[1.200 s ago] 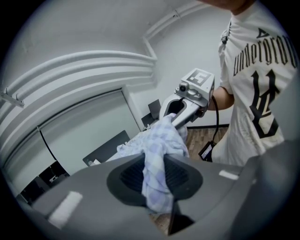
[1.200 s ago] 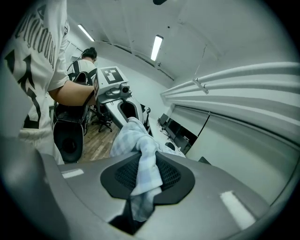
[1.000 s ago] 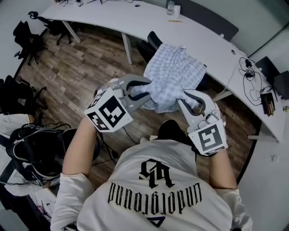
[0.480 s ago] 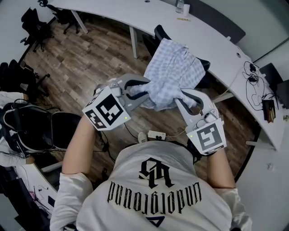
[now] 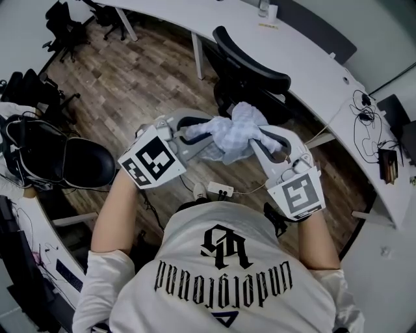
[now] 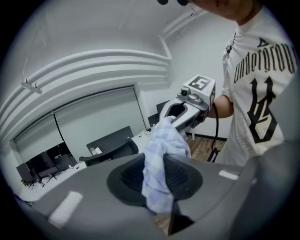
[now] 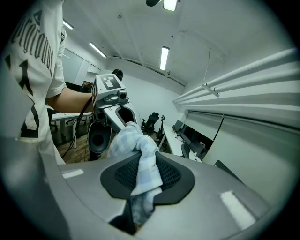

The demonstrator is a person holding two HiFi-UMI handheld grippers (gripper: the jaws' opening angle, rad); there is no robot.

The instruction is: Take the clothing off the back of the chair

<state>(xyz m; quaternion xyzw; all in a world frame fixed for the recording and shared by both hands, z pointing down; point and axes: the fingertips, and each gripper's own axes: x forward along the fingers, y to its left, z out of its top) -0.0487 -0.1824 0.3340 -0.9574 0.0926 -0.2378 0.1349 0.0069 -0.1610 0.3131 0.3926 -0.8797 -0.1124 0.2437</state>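
Observation:
The clothing (image 5: 233, 132), a pale blue checked garment, hangs bunched in the air between my two grippers, off the black chair (image 5: 252, 64), whose back is bare. My left gripper (image 5: 190, 131) is shut on the garment's left end, and in the left gripper view the cloth (image 6: 159, 164) is pinched between its jaws. The right gripper (image 5: 263, 138) is shut on the right end; the right gripper view shows the fabric (image 7: 143, 171) squeezed in its jaws. Each gripper view shows the other gripper across the cloth, the right gripper (image 6: 190, 101) and the left gripper (image 7: 112, 101).
A long curved white desk (image 5: 305, 58) runs behind the chair, with cables (image 5: 363, 103) at its right end. A white power strip (image 5: 215, 190) lies on the wooden floor near my body. Another black chair (image 5: 81, 164) stands at the left, and more office chairs (image 5: 65, 19) stand far left.
The garment has come off the chair back and been drawn toward me, bunching into a small bundle between the grippers. The chair back now shows bare.

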